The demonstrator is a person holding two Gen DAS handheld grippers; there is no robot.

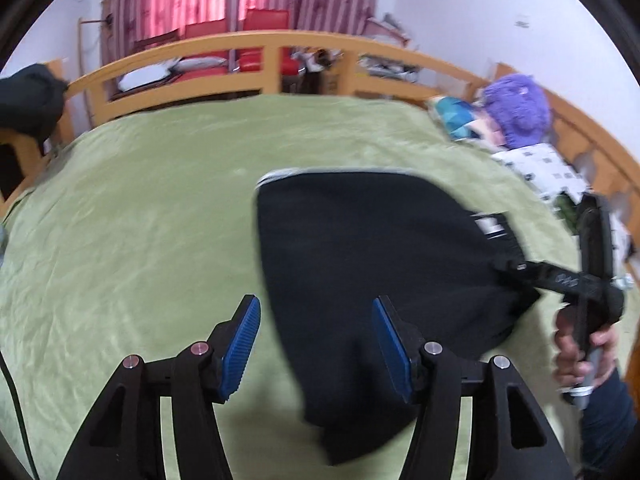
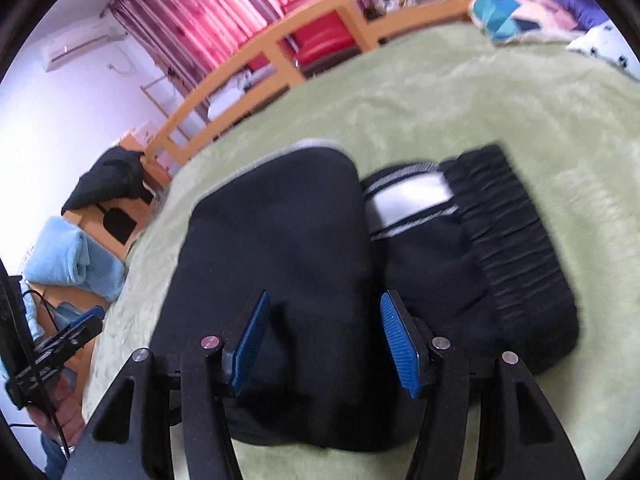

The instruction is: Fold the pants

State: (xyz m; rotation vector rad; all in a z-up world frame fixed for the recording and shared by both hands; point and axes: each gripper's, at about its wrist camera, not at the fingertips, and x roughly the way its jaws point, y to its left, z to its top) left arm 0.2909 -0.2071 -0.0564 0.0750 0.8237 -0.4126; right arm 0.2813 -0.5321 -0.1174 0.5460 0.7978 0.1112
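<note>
Black pants (image 1: 380,240) lie folded on a green bed blanket (image 1: 140,220). My left gripper (image 1: 316,320) hovers open over their near left edge; the cloth passes under the gap and neither blue pad presses it. My right gripper (image 2: 325,312) is open above the folded leg part (image 2: 280,232), with nothing pinched. To its right lie the gathered waistband (image 2: 516,248) and a white-lined patch (image 2: 412,196). In the left wrist view a hand (image 1: 572,356) holds the right tool's black frame (image 1: 592,280) at the pants' right end.
A wooden bed rail (image 1: 256,44) rings the far side. Patterned pillows (image 1: 456,116) and a purple plush (image 1: 516,112) lie at the right. A dark garment (image 2: 108,180) and a blue towel (image 2: 68,264) sit off the bed's left end. Bare blanket spreads to the left.
</note>
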